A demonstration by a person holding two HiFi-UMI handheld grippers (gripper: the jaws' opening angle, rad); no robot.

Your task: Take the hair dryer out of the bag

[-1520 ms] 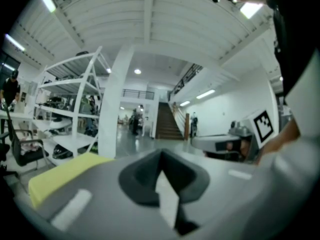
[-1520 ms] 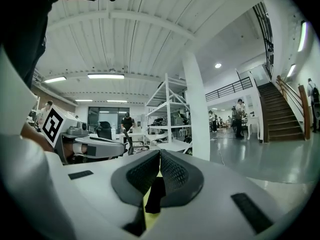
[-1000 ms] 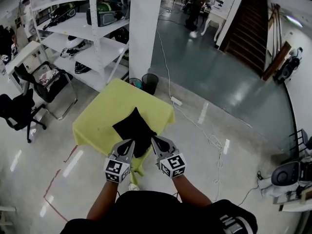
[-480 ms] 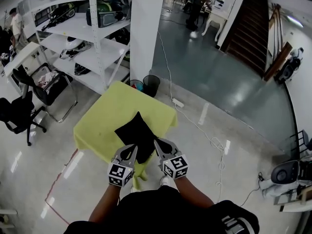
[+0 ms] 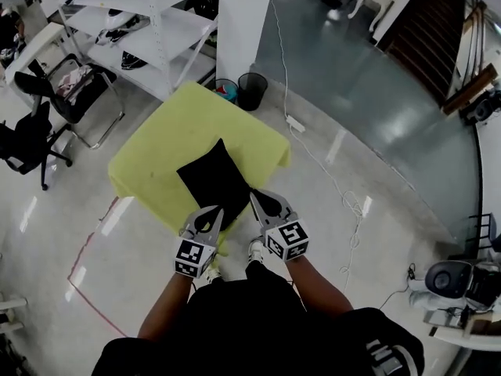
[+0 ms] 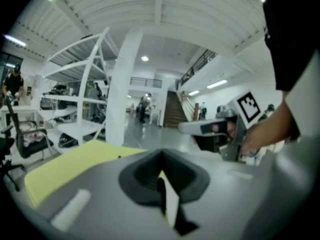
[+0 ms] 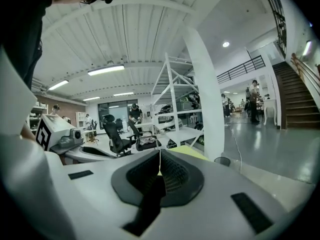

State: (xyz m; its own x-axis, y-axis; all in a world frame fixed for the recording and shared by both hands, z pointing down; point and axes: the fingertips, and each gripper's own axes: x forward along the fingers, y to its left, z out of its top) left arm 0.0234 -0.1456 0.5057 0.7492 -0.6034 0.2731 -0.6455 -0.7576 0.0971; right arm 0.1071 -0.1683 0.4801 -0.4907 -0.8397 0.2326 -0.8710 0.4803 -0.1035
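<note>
The bag (image 5: pixel 215 180) is a plain black, flat, roughly square pouch lying cornerwise on the yellow-green table (image 5: pixel 168 143). It's on the half nearest you, with one corner almost at the table's near edge. Whatever's inside doesn't show from up here.

Your left gripper (image 5: pixel 218 211) has its jaws pressed together with nothing in them, and same deal for your right gripper (image 5: pixel 252 196): closed flat and empty. Both tips sit over the table's near edge, the left by the bag's near corner and the right along the bag's right side. I can't tell if either one actually touches the fabric.

Room-wise, there's plenty of bare tabletop on the far side of the bag and to its left. The floor on both sides of the table is open and glossy. Past the table's far corner it gets tighter, with the bins (image 5: pixel 250 91), a white pillar (image 5: pixel 243 22) and a shelving rack (image 5: pixel 149 22). Off the table's right corner a power strip (image 5: pixel 295 122) and its cable (image 5: pixel 333 182) lie on the floor.

Count: one bag, one table, two grippers, two bins, and two chairs (image 5: pixel 74 104) off to the table's left.
</note>
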